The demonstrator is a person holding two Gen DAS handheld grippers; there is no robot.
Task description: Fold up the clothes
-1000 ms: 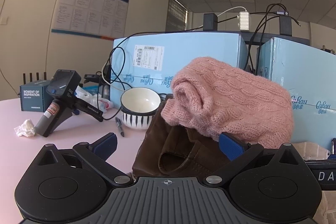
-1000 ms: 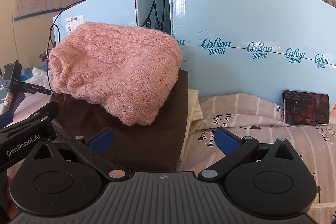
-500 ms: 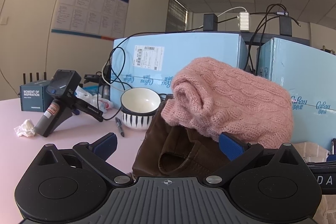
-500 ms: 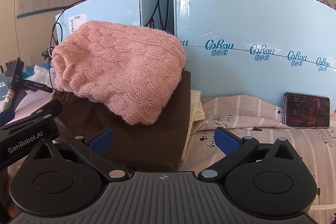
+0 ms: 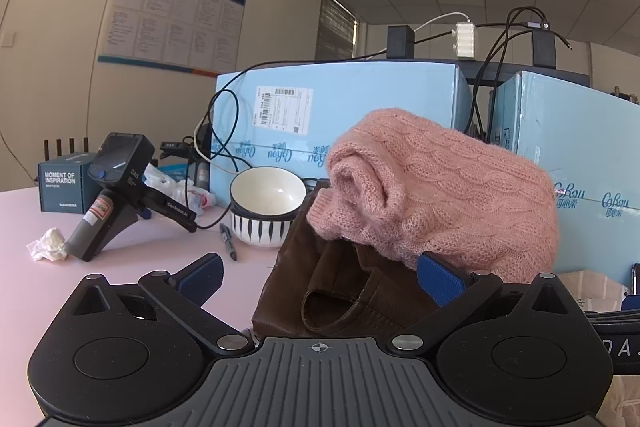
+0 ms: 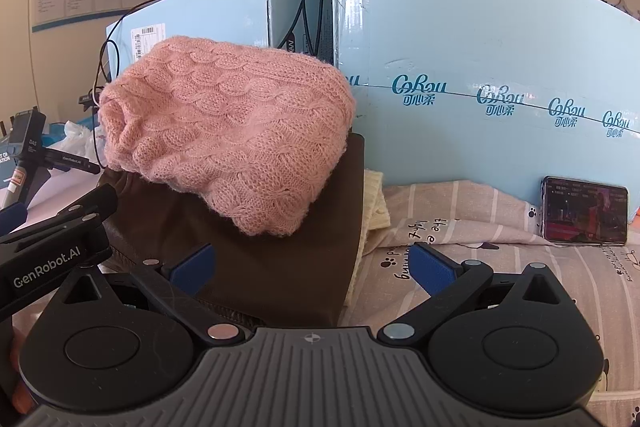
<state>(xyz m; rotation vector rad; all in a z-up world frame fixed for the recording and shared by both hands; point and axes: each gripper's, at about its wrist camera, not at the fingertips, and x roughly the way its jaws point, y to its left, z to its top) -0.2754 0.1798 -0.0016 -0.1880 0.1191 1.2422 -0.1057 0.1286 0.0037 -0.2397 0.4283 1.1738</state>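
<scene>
**Both claws spread, nothing held**

My left gripper (image 5: 320, 277) has its jaws wide apart in front of the brown garment (image 5: 344, 291), gripping nothing. My right gripper (image 6: 312, 267) is equally spread over that same brown garment (image 6: 272, 267). The pink knit sweater (image 6: 232, 131) sits folded on top of the brown one (cable pattern up), beside the patterned bedsheet (image 6: 500, 267). A striped bowl (image 5: 266, 207) stands left of the stack.

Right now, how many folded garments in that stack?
3 visible: pink cable-knit sweater on top, brown garment under it, cream knit peeking out beneath on the right. More may be hidden below.
</scene>
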